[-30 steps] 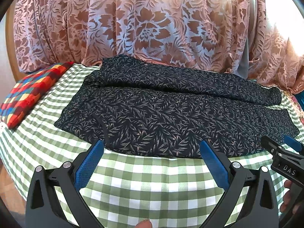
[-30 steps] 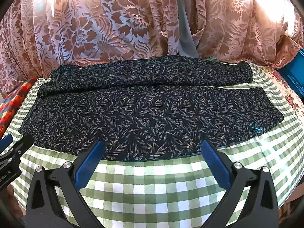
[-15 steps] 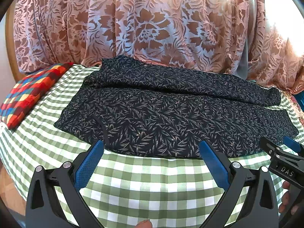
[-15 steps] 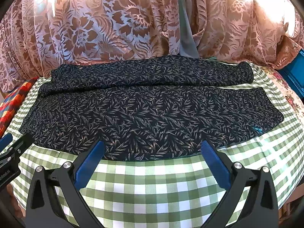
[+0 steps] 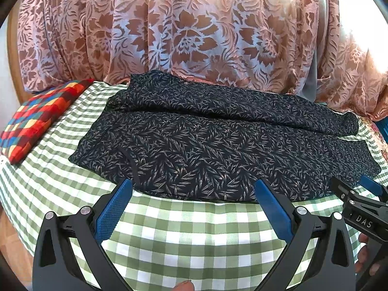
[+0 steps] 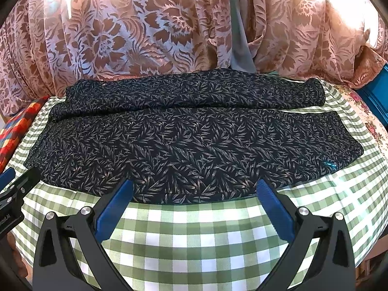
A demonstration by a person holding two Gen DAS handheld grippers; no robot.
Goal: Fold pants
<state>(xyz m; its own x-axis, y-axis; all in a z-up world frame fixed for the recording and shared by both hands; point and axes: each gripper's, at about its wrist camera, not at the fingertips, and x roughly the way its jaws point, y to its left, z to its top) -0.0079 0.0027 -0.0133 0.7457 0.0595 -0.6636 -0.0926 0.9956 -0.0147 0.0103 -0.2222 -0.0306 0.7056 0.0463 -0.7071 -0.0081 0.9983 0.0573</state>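
Dark navy pants with a pale leaf print lie spread lengthwise across the green checked tablecloth, both legs side by side, waist at the left. They also show in the right wrist view. My left gripper is open and empty, its blue pads just short of the pants' near edge. My right gripper is open and empty at the same near edge, further right. The right gripper shows at the left wrist view's right edge, and the left gripper at the right wrist view's left edge.
A pink floral curtain hangs right behind the table. A multicoloured checked cushion lies at the left end. A blue object and flowered cloth sit at the right end.
Both grippers have edged slightly closer to the pants' near edge. The pants have not moved.
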